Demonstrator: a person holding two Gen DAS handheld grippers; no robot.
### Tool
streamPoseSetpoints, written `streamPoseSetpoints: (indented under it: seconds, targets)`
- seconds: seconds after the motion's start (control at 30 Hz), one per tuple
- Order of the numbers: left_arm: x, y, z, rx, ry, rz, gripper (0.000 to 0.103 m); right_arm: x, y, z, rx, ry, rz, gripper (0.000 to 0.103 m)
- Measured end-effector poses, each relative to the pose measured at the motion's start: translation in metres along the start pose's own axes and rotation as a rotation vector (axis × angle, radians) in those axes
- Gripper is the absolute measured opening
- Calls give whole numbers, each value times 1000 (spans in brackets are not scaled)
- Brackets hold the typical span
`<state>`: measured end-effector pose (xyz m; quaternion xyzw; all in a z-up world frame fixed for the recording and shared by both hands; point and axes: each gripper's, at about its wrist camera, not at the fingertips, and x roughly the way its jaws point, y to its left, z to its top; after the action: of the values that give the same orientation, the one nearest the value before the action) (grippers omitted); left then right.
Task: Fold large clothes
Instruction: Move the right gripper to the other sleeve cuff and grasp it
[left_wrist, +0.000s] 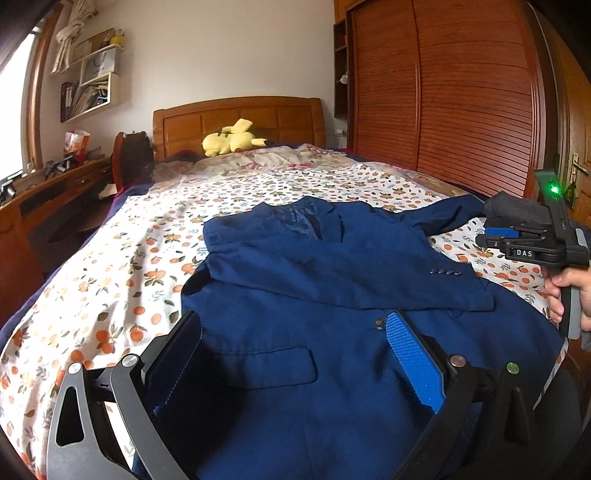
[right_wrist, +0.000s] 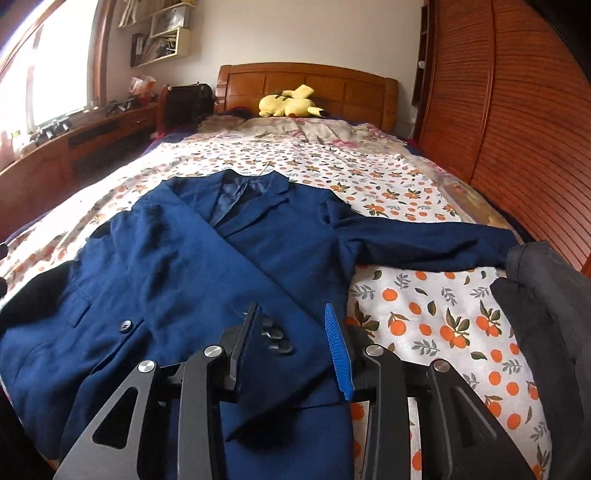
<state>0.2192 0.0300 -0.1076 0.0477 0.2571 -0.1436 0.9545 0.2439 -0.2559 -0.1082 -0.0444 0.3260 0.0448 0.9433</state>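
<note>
Jacket (right_wrist: 192, 266) in navy lies flat on the bed (right_wrist: 424, 302), collar toward the headboard (right_wrist: 306, 88), long axis running away from both sets of fingers. One sleeve crosses its front, cuff buttons between the right gripper (right_wrist: 291, 347)'s parted fingers. The left gripper (left_wrist: 295, 354)'s fingers are spread wide above the hem, pinching nothing.

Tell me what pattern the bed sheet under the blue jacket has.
White with oranges and green leaves; the bed sheet shows best in the right wrist view.
</note>
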Motion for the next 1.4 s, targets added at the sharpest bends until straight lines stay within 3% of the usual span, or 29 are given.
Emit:
streamPoseSetpoints:
  seconds: [0.47, 0.77, 0.9, 1.13, 1.4]
  targets:
    - [55, -57, 28, 24, 23, -67, 101, 58, 12, -32, -62, 149, 126, 33]
    - [90, -74, 28, 25, 15, -63, 101, 54, 9, -32, -48, 133, 148, 33]
    - [102, -76, 18, 28, 26, -67, 101, 38, 1, -21, -45, 87, 157, 33]
    - [102, -67, 7, -13, 4, -75, 101, 20, -36, 19, -27, 1, 90, 38]
    - [86, -65, 1, -20, -69, -73, 101, 54, -96, 57, 58, 12, -33, 44]
